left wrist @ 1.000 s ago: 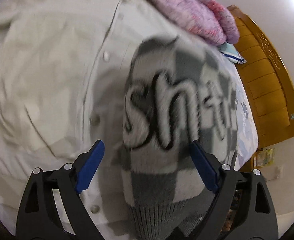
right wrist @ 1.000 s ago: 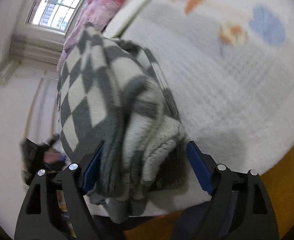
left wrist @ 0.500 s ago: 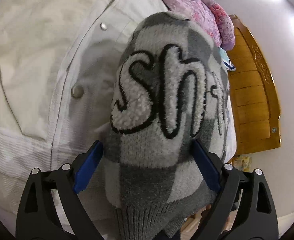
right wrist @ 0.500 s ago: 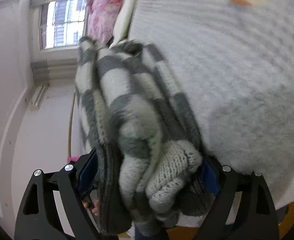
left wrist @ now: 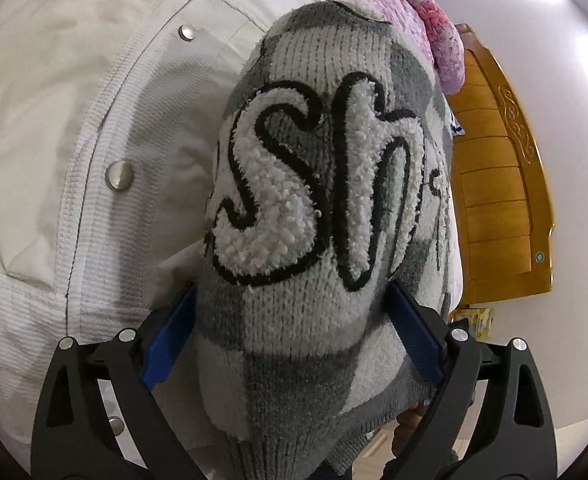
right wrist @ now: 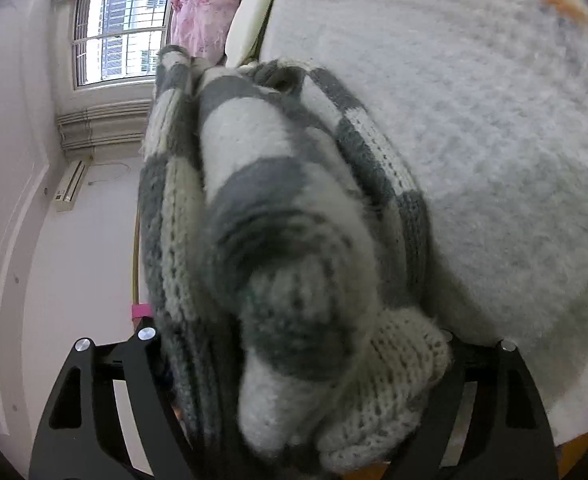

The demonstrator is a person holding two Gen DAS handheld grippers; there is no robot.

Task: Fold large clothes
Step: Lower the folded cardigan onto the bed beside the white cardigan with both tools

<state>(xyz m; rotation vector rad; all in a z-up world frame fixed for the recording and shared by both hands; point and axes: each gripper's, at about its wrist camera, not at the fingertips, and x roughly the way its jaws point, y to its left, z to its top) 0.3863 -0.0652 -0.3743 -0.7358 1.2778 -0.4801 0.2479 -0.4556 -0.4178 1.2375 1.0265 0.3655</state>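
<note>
A folded grey-and-white checked sweater (left wrist: pixel 313 184) with fluffy black-outlined lettering fills the middle of the left wrist view. My left gripper (left wrist: pixel 292 292) is shut on it, one blue pad (left wrist: pixel 170 332) pressing each side of the bundle. In the right wrist view the same sweater (right wrist: pixel 278 200) shows as a thick stack of folded layers between the fingers of my right gripper (right wrist: pixel 297 336). Its jaws are closing on the stack, and the knit hides both pads. The sweater hangs just over the bed.
A white snap-button jacket (left wrist: pixel 74 120) lies spread on the bed under and left of the sweater. A pink garment (left wrist: pixel 393 4) is heaped beyond it. A wooden headboard (left wrist: pixel 497 184) stands at the right. The pale bed cover (right wrist: pixel 493 120), a window (right wrist: pixel 118 36) and a wall unit (right wrist: pixel 70 184) show on the right gripper's side.
The left gripper has sunk closer to the white jacket with the sweater in it. The right gripper's fingers have drawn in on the folded stack while it moved sideways along the bed.
</note>
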